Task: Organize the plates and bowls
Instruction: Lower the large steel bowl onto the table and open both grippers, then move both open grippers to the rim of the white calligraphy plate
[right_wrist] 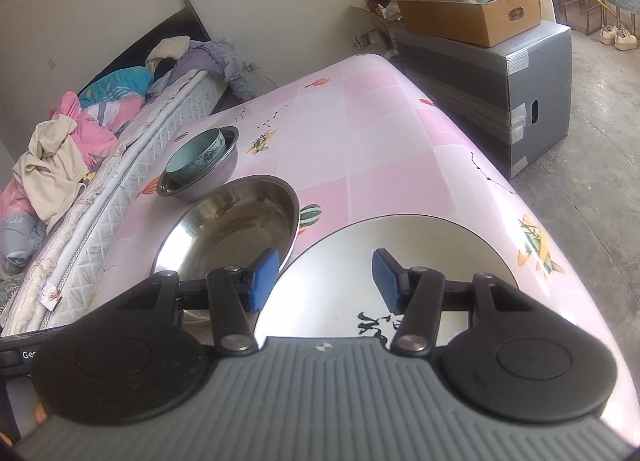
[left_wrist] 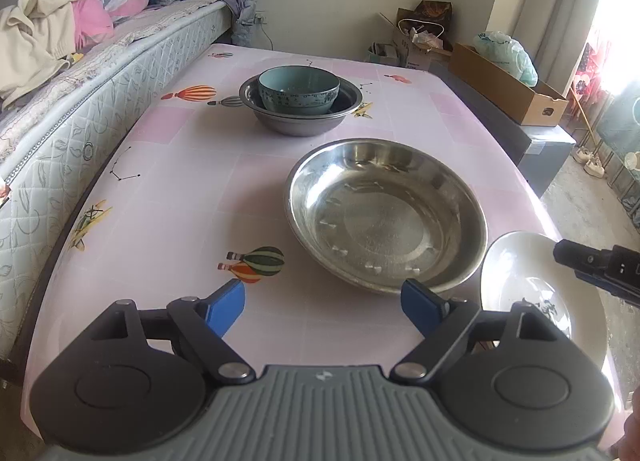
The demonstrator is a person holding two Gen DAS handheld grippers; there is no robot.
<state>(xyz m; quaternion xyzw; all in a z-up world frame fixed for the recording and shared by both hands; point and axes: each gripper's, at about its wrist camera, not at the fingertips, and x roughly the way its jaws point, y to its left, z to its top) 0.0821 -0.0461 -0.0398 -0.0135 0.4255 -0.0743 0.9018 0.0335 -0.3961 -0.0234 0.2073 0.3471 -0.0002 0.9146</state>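
Note:
A teal bowl [left_wrist: 298,91] sits inside a steel bowl [left_wrist: 300,123] at the far side of the pink table. Nearer lies a wide steel dish [left_wrist: 384,217], and to its right a white plate [left_wrist: 516,273] with black markings. My left gripper [left_wrist: 325,301] is open just in front of the dish's near rim, holding nothing. In the right wrist view, my right gripper [right_wrist: 325,271] hovers open over the white plate [right_wrist: 400,237], its pads clear of it. The steel dish [right_wrist: 240,221] and the nested teal bowl [right_wrist: 196,159] lie to its left.
A bed [left_wrist: 100,73] piled with clothes runs along the table's left edge. To the right of the table stands a grey box [right_wrist: 500,93] with a cardboard box [right_wrist: 472,17] and a plastic bag on top. The tablecloth [left_wrist: 180,189] is pink with balloon prints.

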